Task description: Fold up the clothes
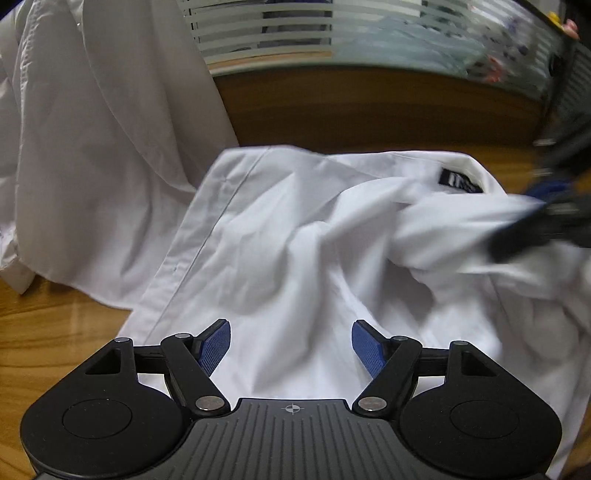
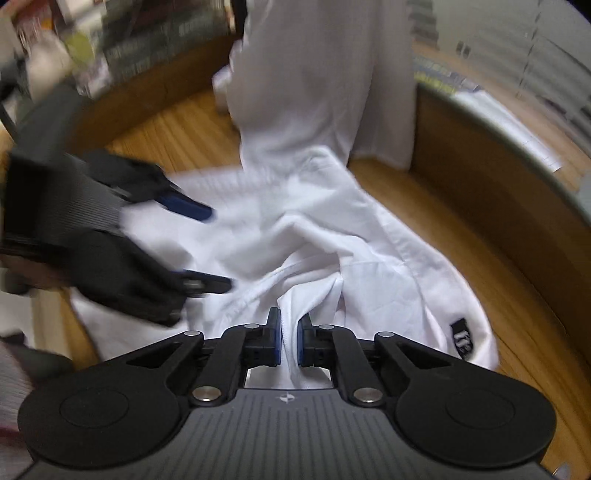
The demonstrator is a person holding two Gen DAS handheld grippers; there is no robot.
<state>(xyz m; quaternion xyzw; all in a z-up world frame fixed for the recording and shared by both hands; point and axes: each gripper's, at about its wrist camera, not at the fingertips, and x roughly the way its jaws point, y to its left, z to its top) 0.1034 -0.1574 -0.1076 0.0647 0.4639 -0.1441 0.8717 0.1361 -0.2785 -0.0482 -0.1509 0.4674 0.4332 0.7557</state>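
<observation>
A white shirt (image 1: 295, 229) lies crumpled on the wooden table (image 1: 44, 332), its collar with a dark label (image 1: 460, 181) at the far right. My left gripper (image 1: 291, 345) hovers open over the shirt's near part, nothing between its blue pads. In the right wrist view my right gripper (image 2: 289, 339) is shut on a bunched fold of the white shirt (image 2: 314, 236), close to the labelled collar (image 2: 461, 334). The left gripper (image 2: 218, 247) shows blurred at the left, open above the cloth. The right gripper (image 1: 546, 221) appears blurred at the right edge of the left wrist view.
A second white garment (image 1: 92, 147) is heaped at the back left and rises upright (image 2: 321, 81) beyond the shirt. A raised wooden ledge (image 1: 369, 110) borders the table's far side, with a slatted glass partition (image 1: 266, 33) behind. Bare wood (image 2: 517, 295) shows right of the collar.
</observation>
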